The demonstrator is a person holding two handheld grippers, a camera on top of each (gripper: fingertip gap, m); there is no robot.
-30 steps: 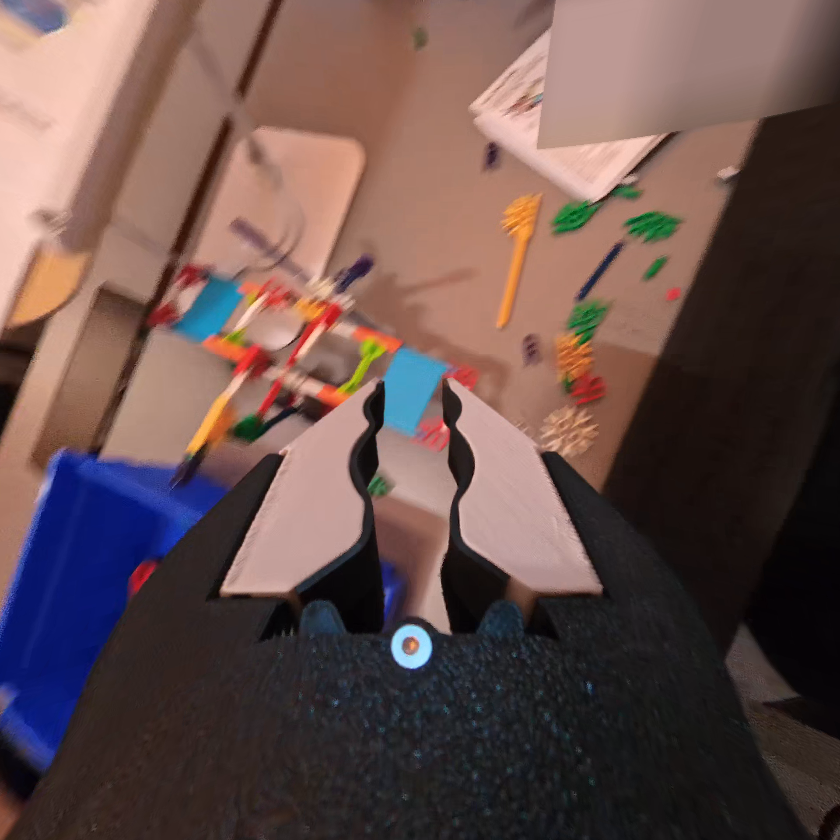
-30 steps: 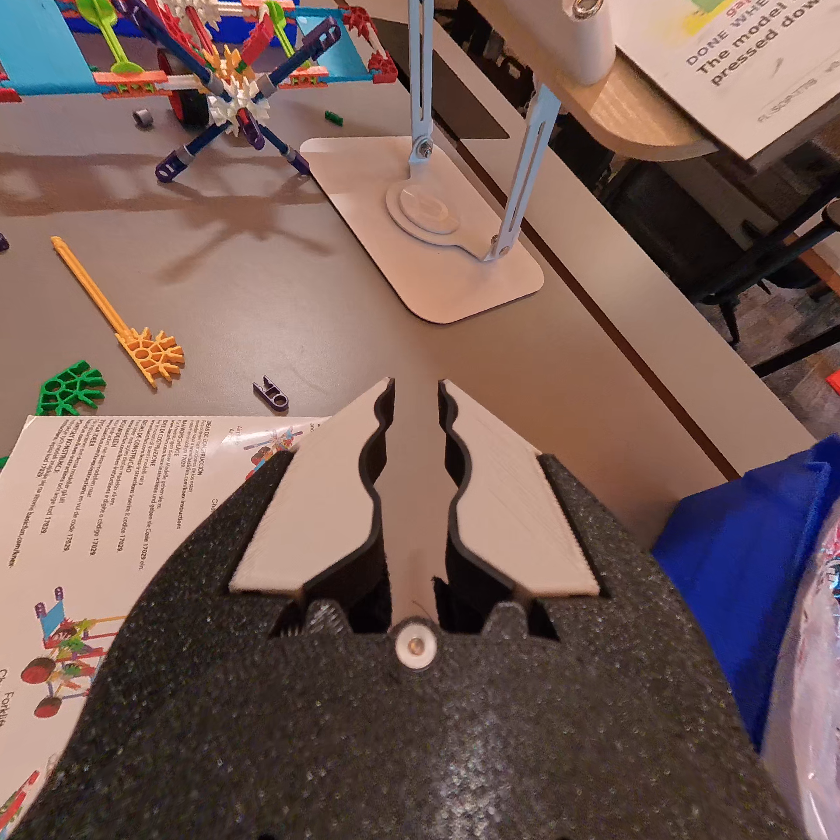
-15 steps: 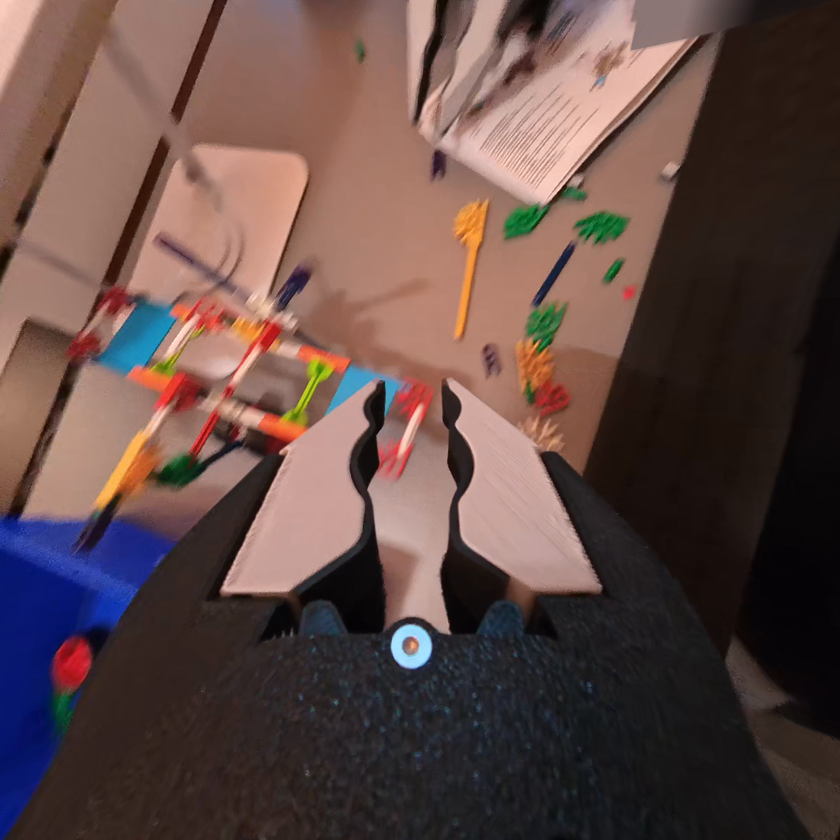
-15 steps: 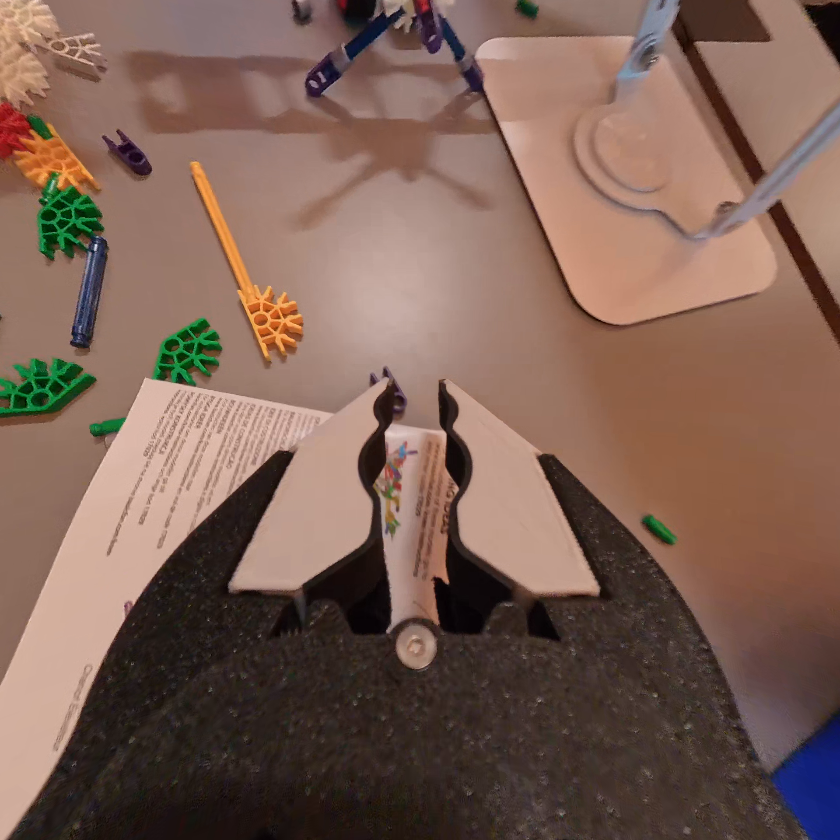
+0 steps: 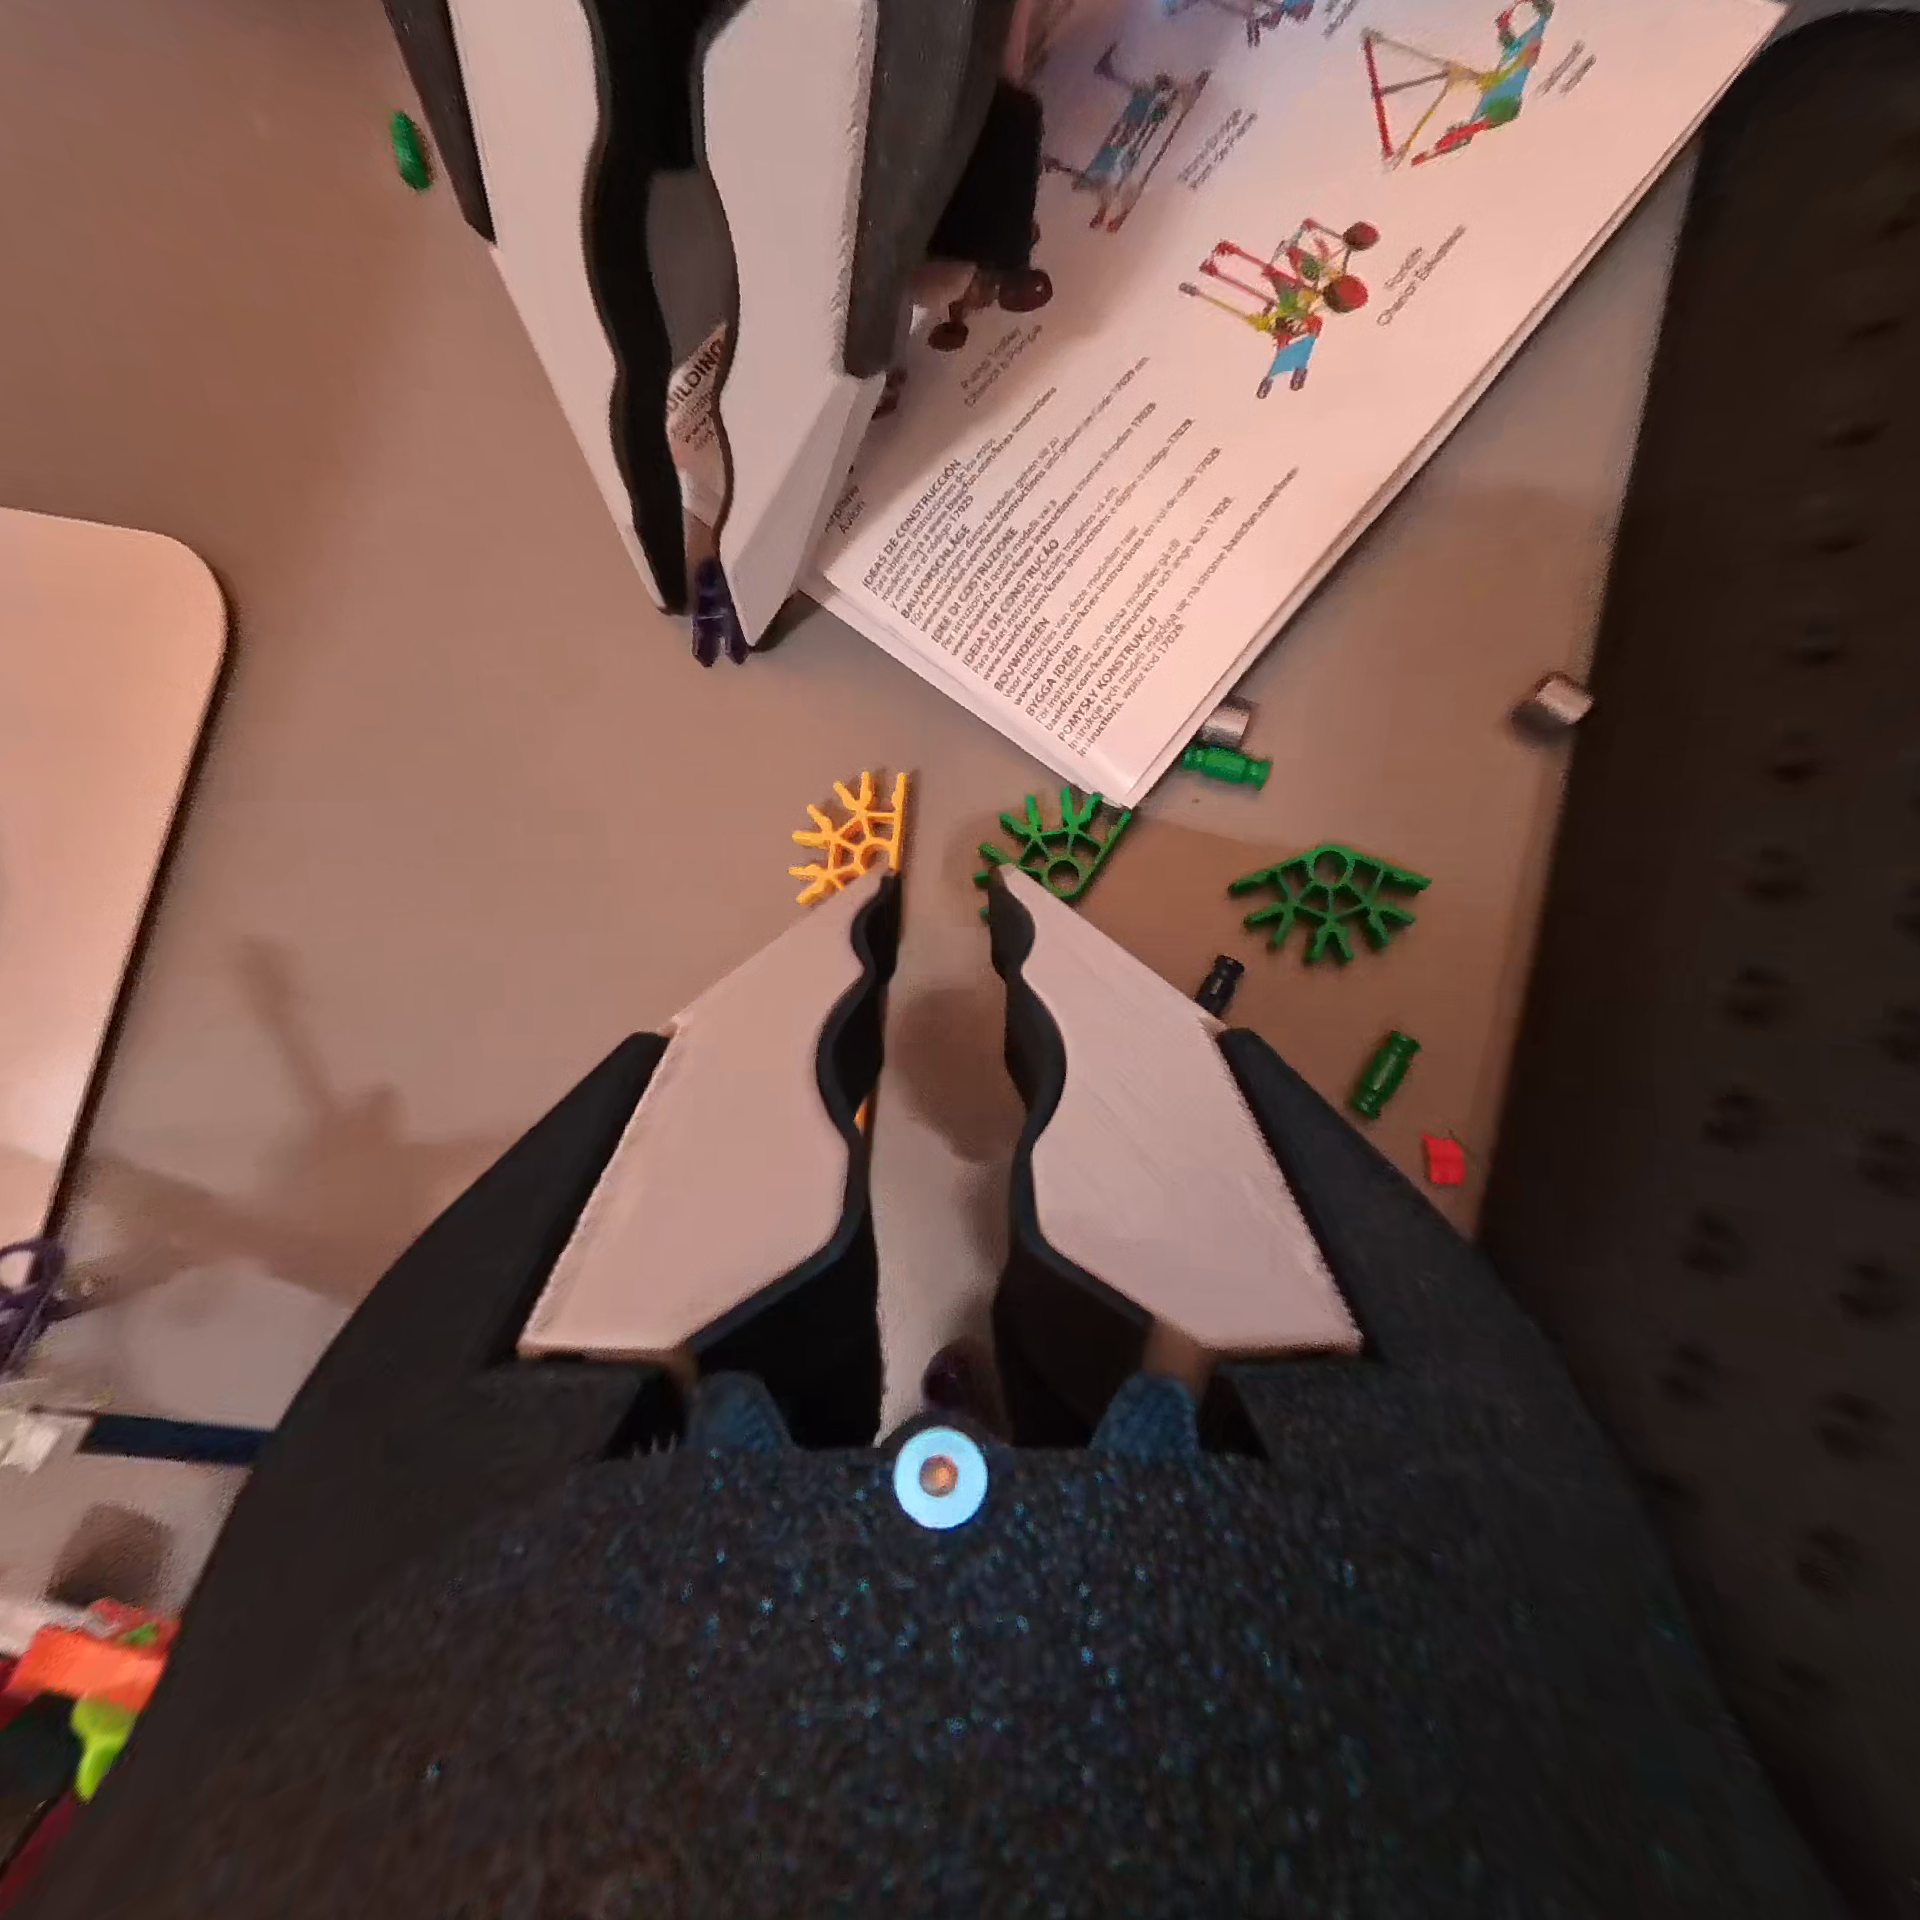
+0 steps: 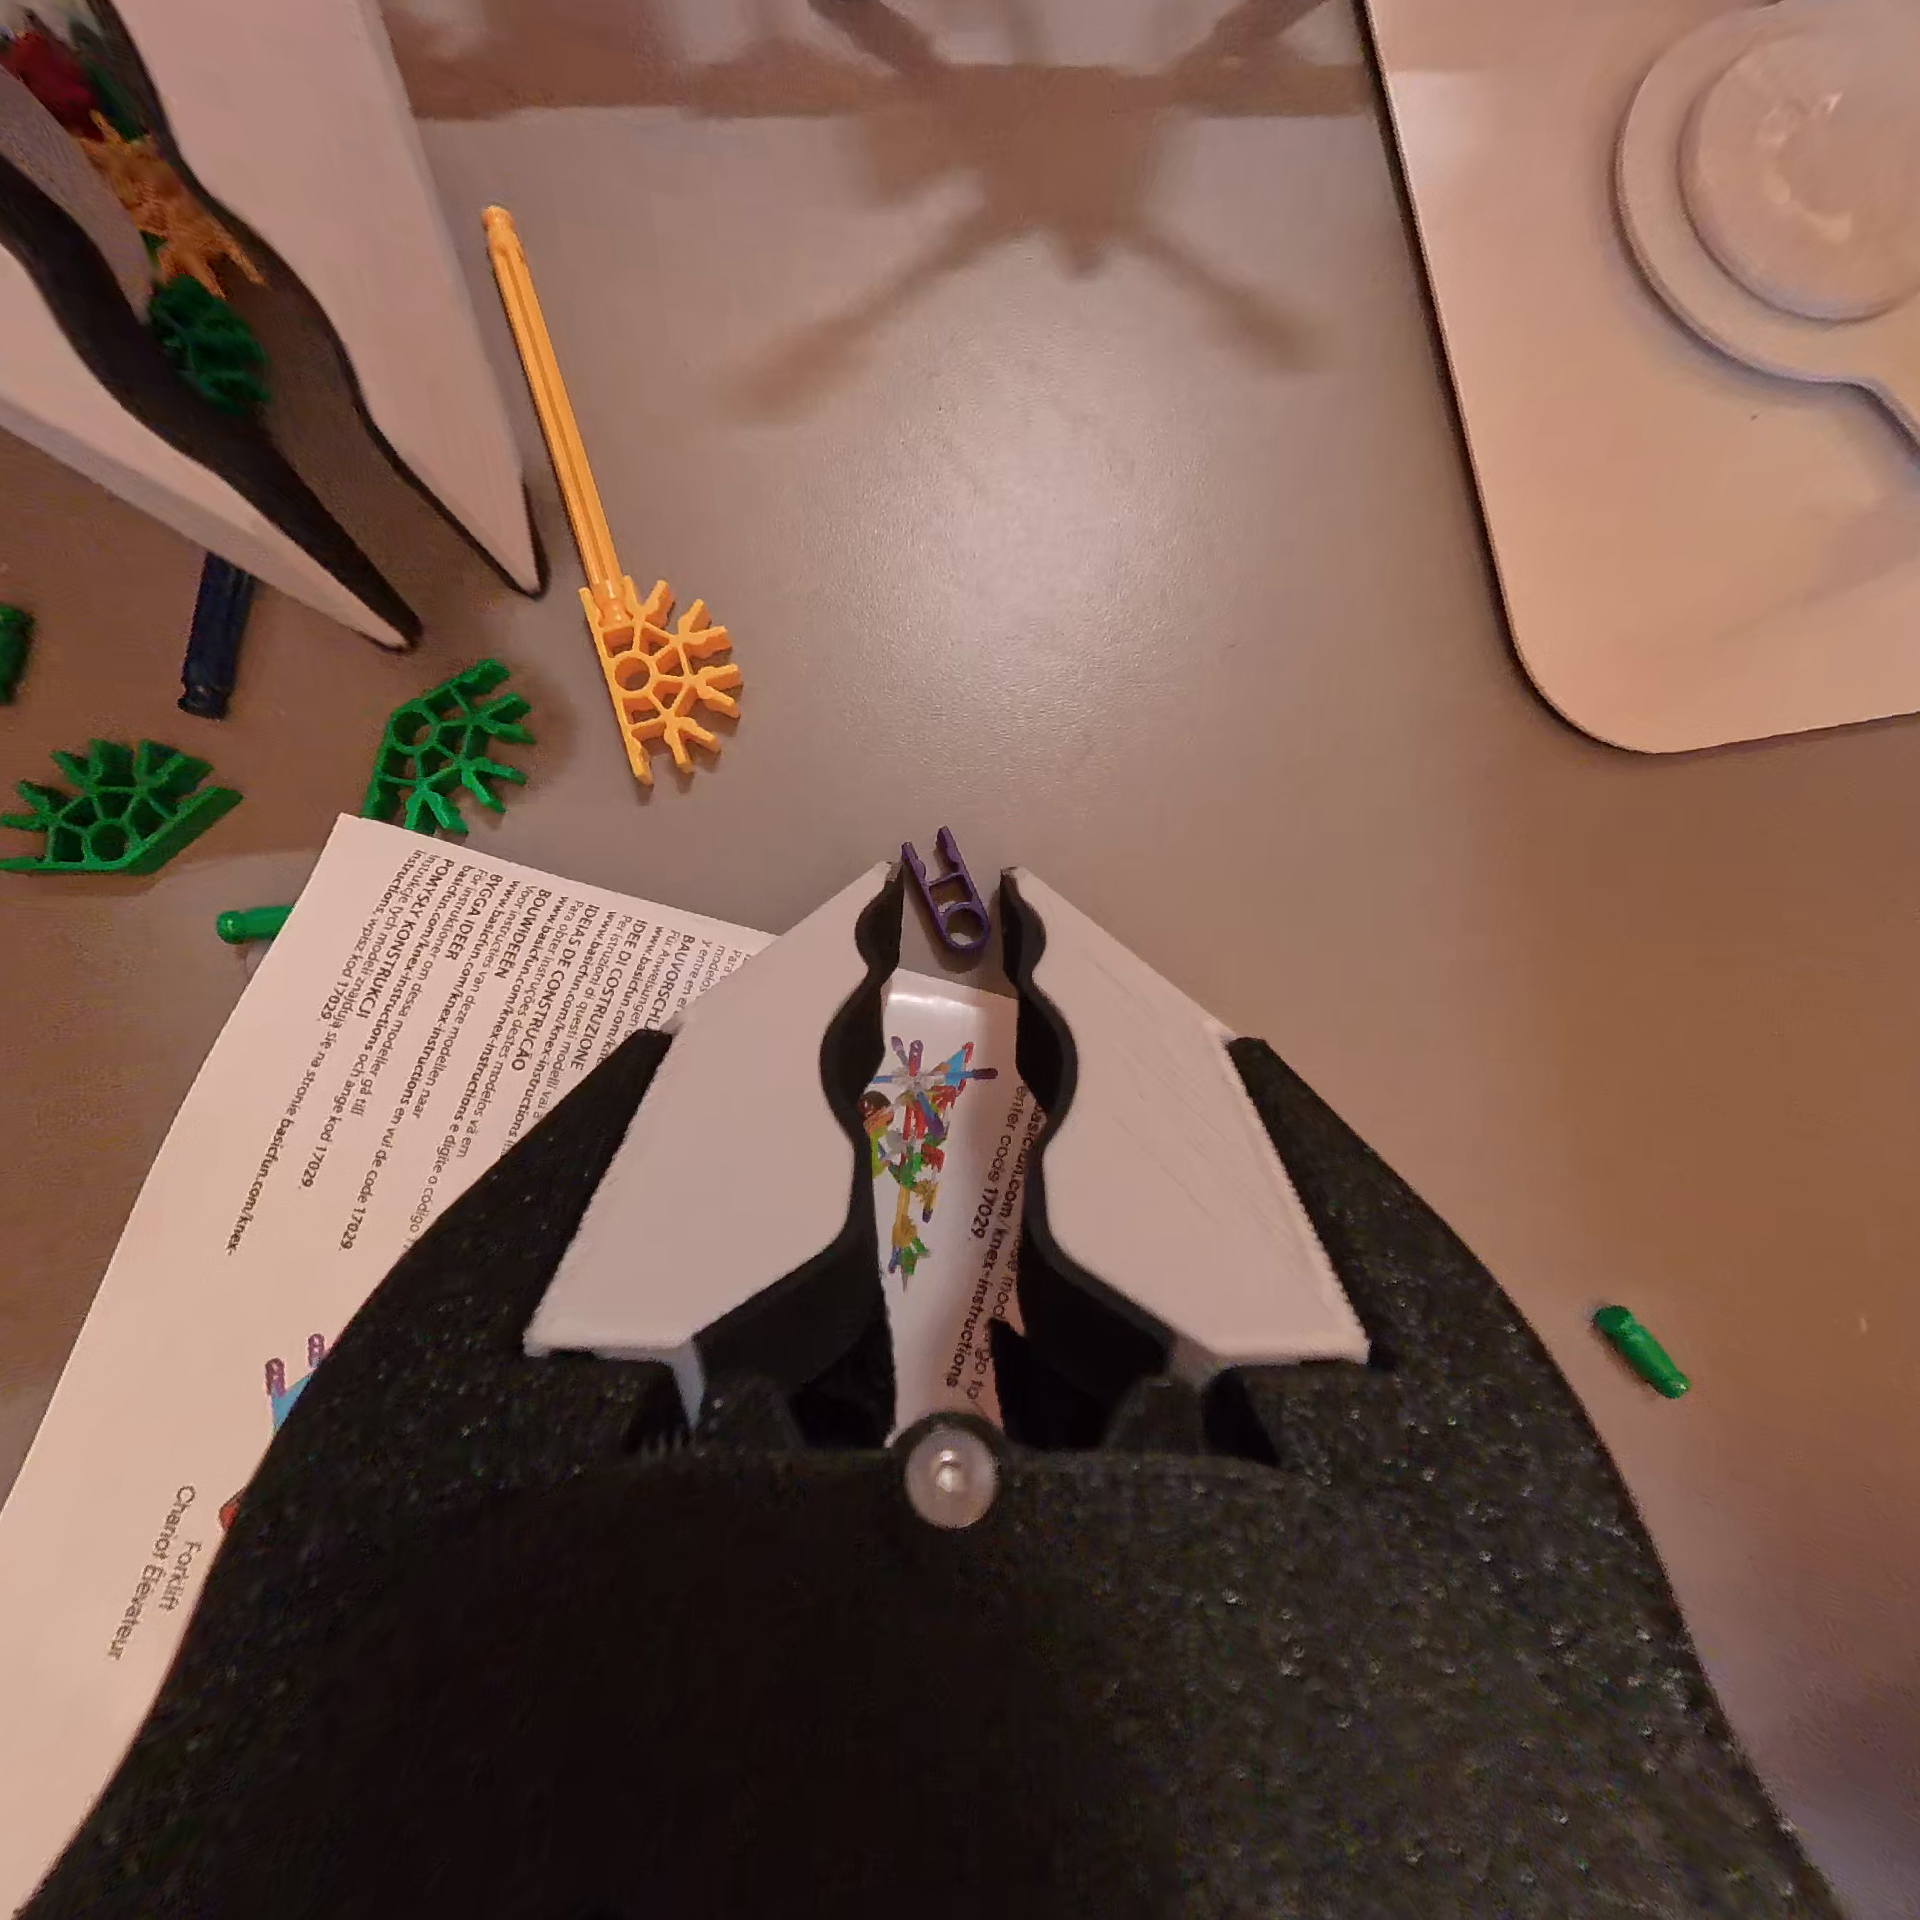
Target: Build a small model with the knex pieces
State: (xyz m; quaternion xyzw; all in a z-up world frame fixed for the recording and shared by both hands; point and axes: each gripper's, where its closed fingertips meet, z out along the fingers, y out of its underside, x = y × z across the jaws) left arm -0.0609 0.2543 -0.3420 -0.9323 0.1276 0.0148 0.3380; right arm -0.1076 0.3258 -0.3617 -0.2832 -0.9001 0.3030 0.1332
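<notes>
Our right gripper [image 6: 948, 883] is low over the table [image 6: 1091, 540], its fingers spread a little, with a small purple clip [image 6: 945, 899] lying between the tips. We cannot tell whether either fingertip touches the clip; a gap shows on both sides, so nothing is pinched. The clip lies on the bare table just beyond the corner of the booklet [image 6: 343, 1049], and that corner runs under the gripper. From the left wrist view the same gripper [image 5: 710, 592] comes down at the top with the clip [image 5: 715, 623] at its tips, beside the booklet [image 5: 1226, 436].

Our left gripper [image 5: 940, 888] hovers with its fingers slightly apart and empty. Its tips are over the table between a yellow connector [image 5: 852, 836] and a green connector [image 5: 1055, 847]. The yellow connector [image 6: 665, 681] sits on the end of a yellow rod [image 6: 545, 395], and the left gripper's fingers [image 6: 312, 416] stand just beside that rod.

More green connectors [image 5: 1330, 899] lie near the booklet's edge, along with a dark blue rod [image 6: 218, 649] and short green pegs [image 5: 1382, 1075]. A lone green peg [image 6: 1642, 1351] lies well apart to the right. A white base plate [image 6: 1662, 468] rests on the table ahead of the right gripper.
</notes>
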